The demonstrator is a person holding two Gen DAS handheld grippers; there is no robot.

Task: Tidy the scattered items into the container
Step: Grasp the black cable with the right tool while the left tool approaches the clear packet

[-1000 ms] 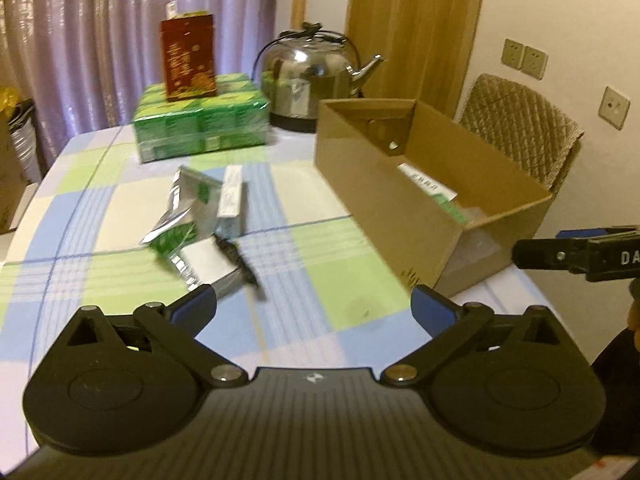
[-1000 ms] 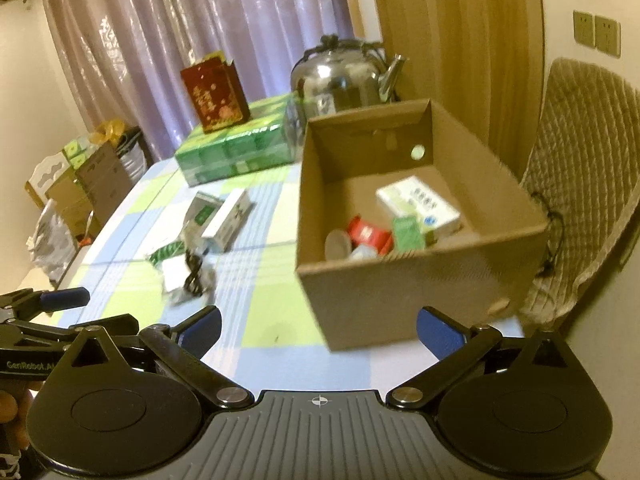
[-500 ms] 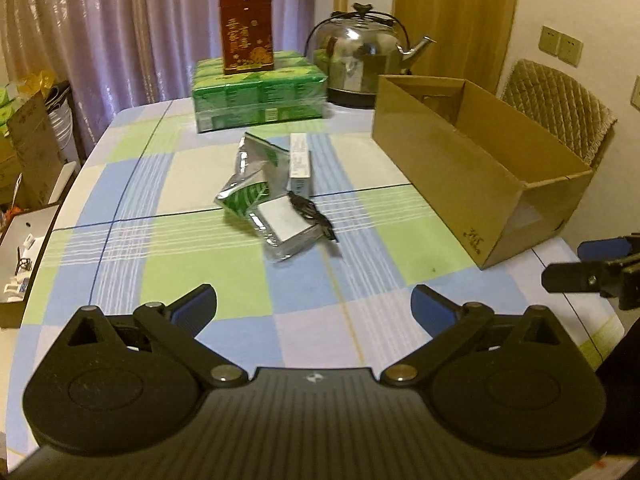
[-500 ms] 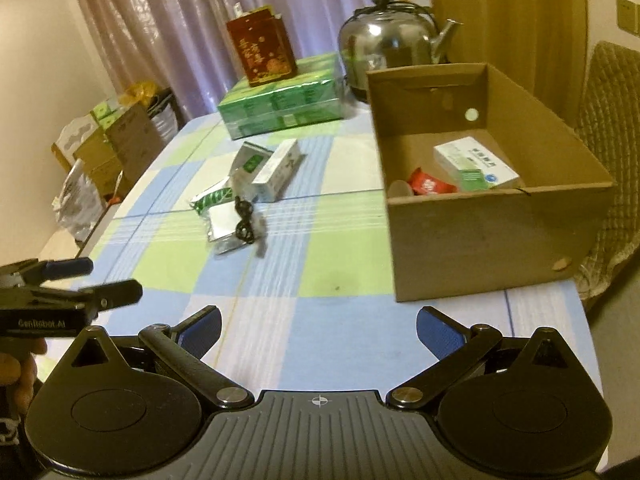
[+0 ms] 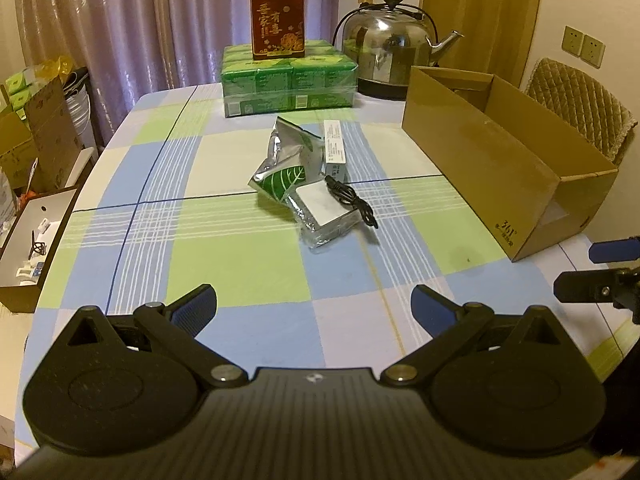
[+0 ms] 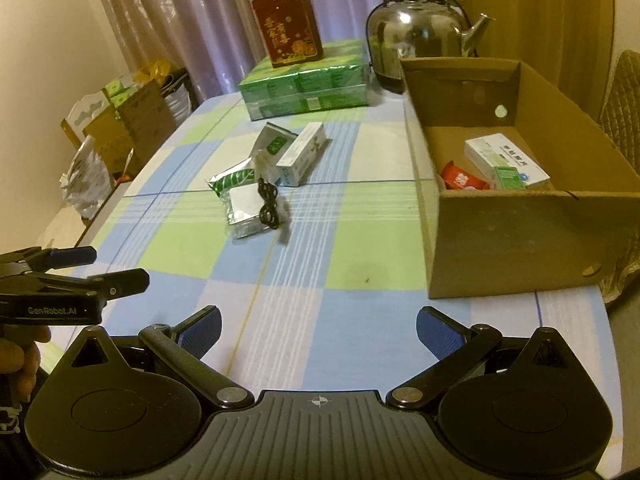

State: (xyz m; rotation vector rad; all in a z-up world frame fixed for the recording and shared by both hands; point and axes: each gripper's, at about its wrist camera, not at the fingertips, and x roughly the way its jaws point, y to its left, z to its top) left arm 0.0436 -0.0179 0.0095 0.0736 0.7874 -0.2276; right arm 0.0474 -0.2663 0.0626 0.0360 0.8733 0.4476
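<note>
A small pile lies mid-table: silver foil packets (image 5: 320, 212) (image 6: 244, 210), one with a green leaf print (image 5: 282, 180), a long white box (image 5: 334, 148) (image 6: 301, 154) and a coiled black cable (image 5: 352, 202) (image 6: 269, 204). The open cardboard box (image 5: 500, 172) (image 6: 520, 240) stands at the right and holds a white-green carton (image 6: 506, 160) and a red packet (image 6: 460, 178). My left gripper (image 5: 314, 307) hangs open and empty above the near table edge. My right gripper (image 6: 319, 330) is open and empty too, near the box's front corner.
At the back stand a green wrapped multipack (image 5: 288, 80) with a dark red gift box (image 5: 277, 20) on it and a steel kettle (image 5: 390, 56). A quilted chair (image 5: 580, 104) sits behind the box. Cartons and bags (image 6: 120, 128) crowd the floor at left.
Both grippers have drawn back and risen from the cardboard box toward the near table edge, so more of the table shows. Both stayed open and empty; the pile has not moved.
</note>
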